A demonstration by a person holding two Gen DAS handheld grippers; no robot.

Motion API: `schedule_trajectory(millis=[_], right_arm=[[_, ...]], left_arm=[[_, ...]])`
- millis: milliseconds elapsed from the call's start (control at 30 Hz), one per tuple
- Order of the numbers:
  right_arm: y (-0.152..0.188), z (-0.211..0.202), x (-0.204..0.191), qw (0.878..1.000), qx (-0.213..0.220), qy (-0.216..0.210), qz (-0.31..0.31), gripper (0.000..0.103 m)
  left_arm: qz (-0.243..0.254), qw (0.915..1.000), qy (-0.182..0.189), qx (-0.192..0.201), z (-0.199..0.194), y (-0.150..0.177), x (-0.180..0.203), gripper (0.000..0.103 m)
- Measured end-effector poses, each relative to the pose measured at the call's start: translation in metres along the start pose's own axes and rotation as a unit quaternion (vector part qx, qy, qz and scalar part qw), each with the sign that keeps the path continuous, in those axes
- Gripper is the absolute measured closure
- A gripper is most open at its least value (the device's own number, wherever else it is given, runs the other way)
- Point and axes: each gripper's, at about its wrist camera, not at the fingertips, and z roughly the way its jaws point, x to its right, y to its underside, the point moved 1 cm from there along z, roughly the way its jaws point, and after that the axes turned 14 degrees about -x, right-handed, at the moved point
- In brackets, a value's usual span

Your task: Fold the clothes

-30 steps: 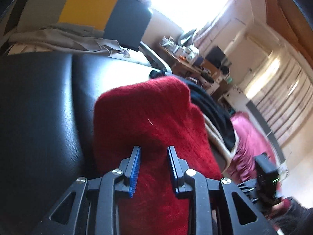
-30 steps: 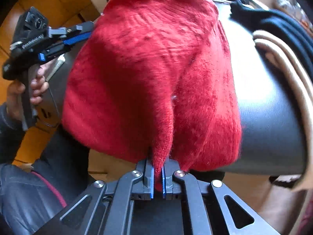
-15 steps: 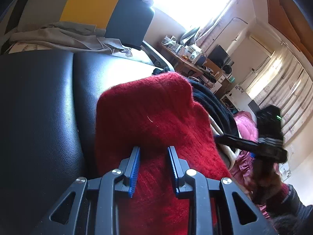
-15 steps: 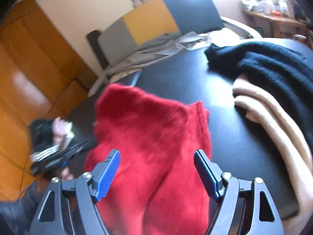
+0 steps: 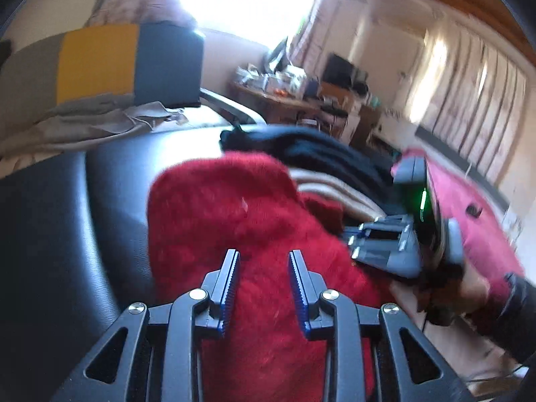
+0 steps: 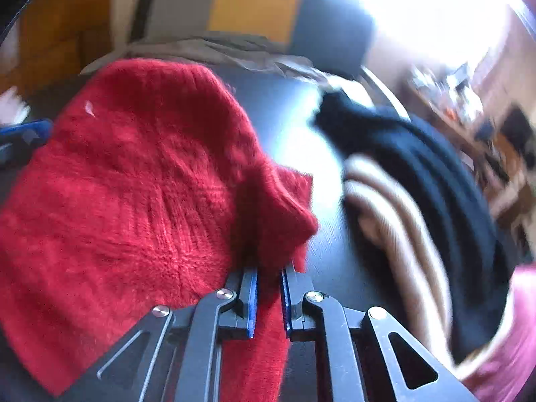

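A fuzzy red knit sweater (image 5: 234, 221) lies bunched on a black leather surface (image 5: 67, 207). My left gripper (image 5: 264, 288) is open and hovers over the sweater's near part, holding nothing. In the right wrist view the sweater (image 6: 134, 181) fills the left half. My right gripper (image 6: 269, 298) is shut on a raised fold at the sweater's right edge. The right gripper also shows in the left wrist view (image 5: 385, 241), at the sweater's right side.
A black garment (image 6: 418, 167) and a beige one (image 6: 402, 234) lie stacked to the right of the sweater. A grey cloth (image 5: 93, 120) lies at the back below a grey, yellow and dark cushion (image 5: 100, 63). A pink garment (image 5: 469, 217) lies further right.
My right gripper let go of the sweater's hem, opened wide half a second ago, then shut on a fold at the right edge. The left gripper stayed open over the sweater.
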Motion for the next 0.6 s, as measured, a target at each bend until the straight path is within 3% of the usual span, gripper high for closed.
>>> schedule_trajectory(millis=[33,100,200,267,333,500,600], right_arm=[[0.000,0.003,0.013,0.999,0.001,-0.027,0.034,0.090],[0.001,0.007,0.022,0.998,0.008,-0.041,0.051,0.090],[-0.001,0.012,0.032,0.997,0.016,-0.041,0.060,0.082],[-0.007,0.014,0.041,0.997,0.013,-0.036,0.072,0.060],[-0.011,0.000,0.037,0.997,0.026,-0.027,0.064,0.048],[-0.021,-0.041,0.021,0.997,0.067,-0.007,0.035,0.048],[-0.031,-0.068,-0.010,0.993,0.107,-0.042,-0.012,0.048]], left_arm=[[0.004,0.9999,0.000,-0.011,0.008,0.001,0.003,0.072],[0.004,0.9990,-0.014,-0.042,0.032,0.006,0.004,0.072],[0.003,0.9993,-0.028,-0.026,0.040,0.007,0.004,0.072],[-0.006,0.9991,-0.027,-0.032,0.036,-0.001,0.005,0.074],[-0.003,0.9998,-0.014,-0.014,0.023,-0.005,0.005,0.074],[-0.013,0.9982,-0.022,0.054,-0.024,-0.011,-0.014,0.073],[-0.042,0.9957,-0.021,0.080,-0.040,-0.022,-0.038,0.073]])
